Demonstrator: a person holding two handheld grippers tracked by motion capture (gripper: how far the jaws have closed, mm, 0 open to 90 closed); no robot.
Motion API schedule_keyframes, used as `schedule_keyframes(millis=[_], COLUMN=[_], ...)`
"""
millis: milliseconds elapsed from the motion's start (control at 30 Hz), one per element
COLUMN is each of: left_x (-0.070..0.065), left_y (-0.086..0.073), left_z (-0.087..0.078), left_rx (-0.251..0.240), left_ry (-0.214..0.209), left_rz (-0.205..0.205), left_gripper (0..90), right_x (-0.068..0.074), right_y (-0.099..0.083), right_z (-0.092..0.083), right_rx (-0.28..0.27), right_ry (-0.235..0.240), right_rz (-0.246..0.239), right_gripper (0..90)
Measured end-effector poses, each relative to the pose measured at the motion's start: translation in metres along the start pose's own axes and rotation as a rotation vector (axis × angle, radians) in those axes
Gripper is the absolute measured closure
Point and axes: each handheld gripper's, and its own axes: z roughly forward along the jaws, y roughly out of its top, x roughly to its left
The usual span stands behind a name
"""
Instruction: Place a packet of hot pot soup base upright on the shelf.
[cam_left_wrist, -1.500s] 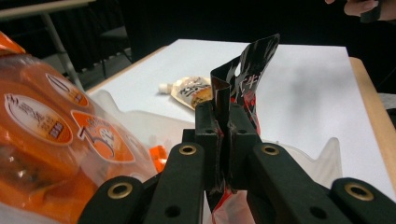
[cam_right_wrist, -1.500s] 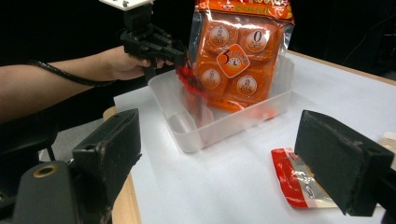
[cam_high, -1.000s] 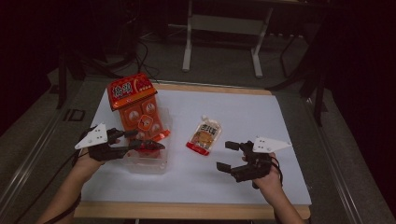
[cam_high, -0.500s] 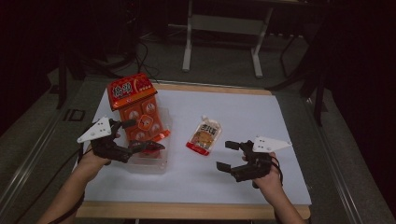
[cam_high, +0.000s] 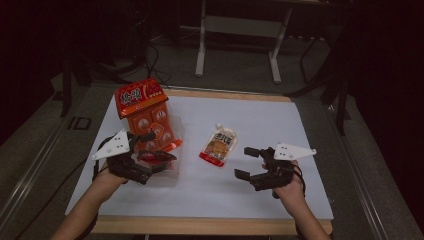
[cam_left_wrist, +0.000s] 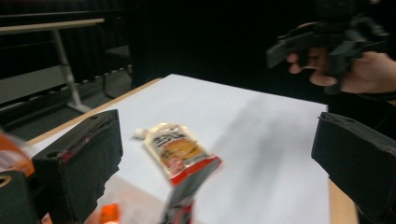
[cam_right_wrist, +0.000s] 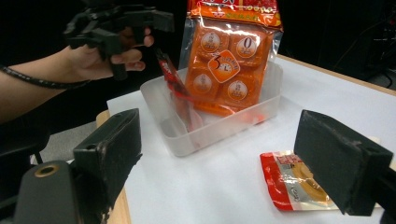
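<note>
My left gripper (cam_high: 155, 150) hangs spread above the clear tub (cam_right_wrist: 215, 126) at the table's left, where the orange snack bag (cam_right_wrist: 231, 56) stands beside what looks like a red pouch (cam_right_wrist: 175, 86), my right gripper (cam_high: 252, 162) released near the spouted pouch (cam_high: 218, 145).

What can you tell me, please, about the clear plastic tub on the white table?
The clear plastic tub is a shallow, translucent, rectangular tray with rounded corners, standing upright near the table's left edge. A large orange snack bag stands in it, leaning on its far wall, and a thin red packet slants down into it. The left tongs hover above it.
</note>
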Motion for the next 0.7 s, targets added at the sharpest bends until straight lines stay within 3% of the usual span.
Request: schedule_keyframes(millis=[67, 200, 400, 533, 633, 700], left_x=[-0.005, -0.015, -0.031, -0.041, -0.047, -0.052], left_y=[0.0, 0.001, -0.001, -0.004, -0.005, -0.006], left_z=[0.002, 0.006, 0.011, 0.013, 0.014, 0.014], left_rx=[-0.004, -0.003, -0.013, -0.011, -0.015, -0.006], left_ry=[-0.016, -0.011, -0.036, -0.054, -0.058, -0.053], left_rz=[0.002, 0.001, 0.0, -0.01, -0.024, 0.0], left_gripper=[2.4, 2.4, 2.4, 2.4, 2.4, 2.4], right_x=[-0.002, -0.007, -0.019, -0.027, -0.033, -0.038], right_y=[0.0, 0.0, -0.002, -0.003, -0.004, -0.005], right_z=[0.0, -0.001, -0.001, -0.001, 0.001, 0.0], right_rx=[0.004, 0.009, -0.003, 0.018, 0.027, 0.03], right_ry=[-0.006, -0.016, -0.073, -0.123, -0.142, -0.164], right_rz=[0.001, -0.003, -0.012, -0.032, -0.011, -0.002], right_gripper=[15.1, 17.6, 17.6, 16.3, 14.5, 14.0])
